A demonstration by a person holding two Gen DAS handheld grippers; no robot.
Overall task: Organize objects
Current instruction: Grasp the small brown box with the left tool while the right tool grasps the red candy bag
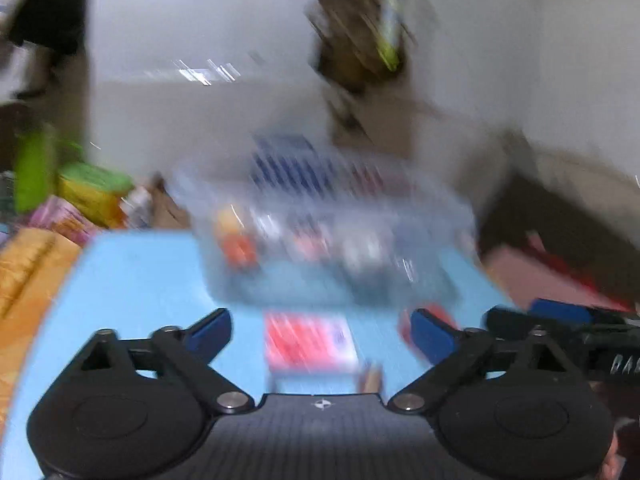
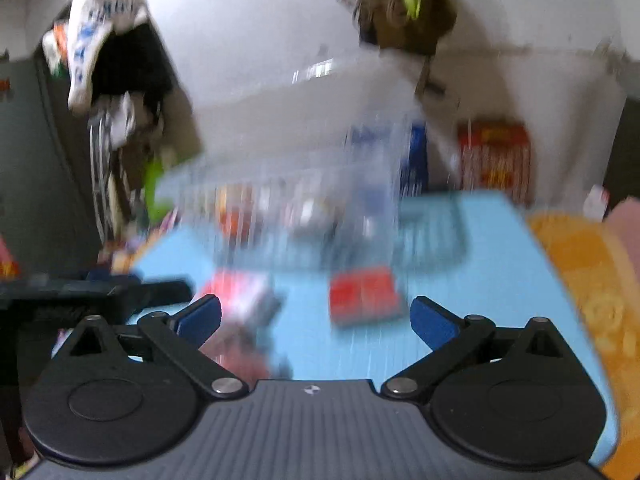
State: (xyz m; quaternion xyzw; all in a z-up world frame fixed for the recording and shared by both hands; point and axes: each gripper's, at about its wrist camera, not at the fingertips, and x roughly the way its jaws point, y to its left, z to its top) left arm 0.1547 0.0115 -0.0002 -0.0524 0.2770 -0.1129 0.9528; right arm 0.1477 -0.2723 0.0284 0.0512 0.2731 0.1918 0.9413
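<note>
My left hand-held gripper [image 1: 320,334] is spread wide and empty above a red packet [image 1: 310,344] on the blue surface [image 1: 140,280]. My right hand-held gripper [image 2: 316,316] is equally released near a red box [image 2: 362,294]. Everything's blurred, so I should steady first, centre each item, then squeeze; the clear bin [image 1: 332,240] sits just beyond.

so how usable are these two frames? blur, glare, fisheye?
Left wrist: heavy motion blur on the clear bin and red pack; the left gripper itself is sharp, jaws open, empty. Streaked glare on the wall. Right wrist: same smear on the bin and red box; right gripper sharp, open. Both: fisheye bends the blue table edges, dark corners.
</note>
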